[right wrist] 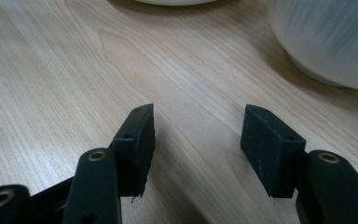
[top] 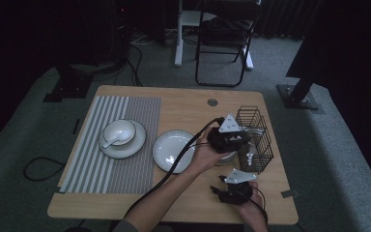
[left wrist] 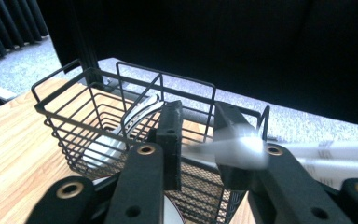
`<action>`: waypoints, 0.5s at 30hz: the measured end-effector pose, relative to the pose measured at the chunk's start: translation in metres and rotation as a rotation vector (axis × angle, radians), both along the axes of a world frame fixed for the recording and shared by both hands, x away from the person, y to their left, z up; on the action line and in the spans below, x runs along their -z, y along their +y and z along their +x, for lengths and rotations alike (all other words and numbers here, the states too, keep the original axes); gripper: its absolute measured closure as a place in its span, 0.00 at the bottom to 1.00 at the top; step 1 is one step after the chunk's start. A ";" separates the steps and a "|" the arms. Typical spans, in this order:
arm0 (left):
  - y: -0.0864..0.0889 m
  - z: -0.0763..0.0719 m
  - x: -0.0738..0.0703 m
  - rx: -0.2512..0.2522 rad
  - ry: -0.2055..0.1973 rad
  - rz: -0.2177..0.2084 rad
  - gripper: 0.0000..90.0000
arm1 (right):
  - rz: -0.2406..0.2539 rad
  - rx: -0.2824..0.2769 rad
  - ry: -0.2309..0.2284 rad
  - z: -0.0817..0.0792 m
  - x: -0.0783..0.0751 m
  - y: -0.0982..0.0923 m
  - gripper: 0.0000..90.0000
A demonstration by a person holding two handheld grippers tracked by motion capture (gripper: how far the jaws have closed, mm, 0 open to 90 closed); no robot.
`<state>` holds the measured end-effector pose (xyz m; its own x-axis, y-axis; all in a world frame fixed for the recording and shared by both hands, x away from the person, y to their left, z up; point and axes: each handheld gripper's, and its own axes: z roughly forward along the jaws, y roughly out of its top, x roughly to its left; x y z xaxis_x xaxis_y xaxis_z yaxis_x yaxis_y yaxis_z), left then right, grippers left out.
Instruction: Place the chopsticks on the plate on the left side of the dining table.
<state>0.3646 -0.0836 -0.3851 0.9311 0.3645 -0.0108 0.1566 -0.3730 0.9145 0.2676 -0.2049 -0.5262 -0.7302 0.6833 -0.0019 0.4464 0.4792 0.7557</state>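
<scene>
The left gripper stood with jaws apart around a blurred white utensil, apparently gripped, held just above the black wire basket. The right gripper rested wide open, empty, over the table near a white bowl.

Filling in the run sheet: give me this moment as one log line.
left gripper: at wire basket, blurred bright item between jaws, grip unclear | right gripper: open, empty, over table near white bowl

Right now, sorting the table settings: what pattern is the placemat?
Grey and white stripes; the placemat shows best in the high view.
</scene>
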 end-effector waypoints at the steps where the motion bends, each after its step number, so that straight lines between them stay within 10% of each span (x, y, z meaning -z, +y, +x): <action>1: -0.001 0.000 0.000 -0.002 -0.002 -0.001 0.80 | 0.000 0.000 0.000 0.000 0.000 0.000 0.49; 15: -0.003 -0.001 0.005 -0.008 -0.004 0.019 0.85 | -0.001 0.001 -0.001 0.000 0.000 0.000 0.49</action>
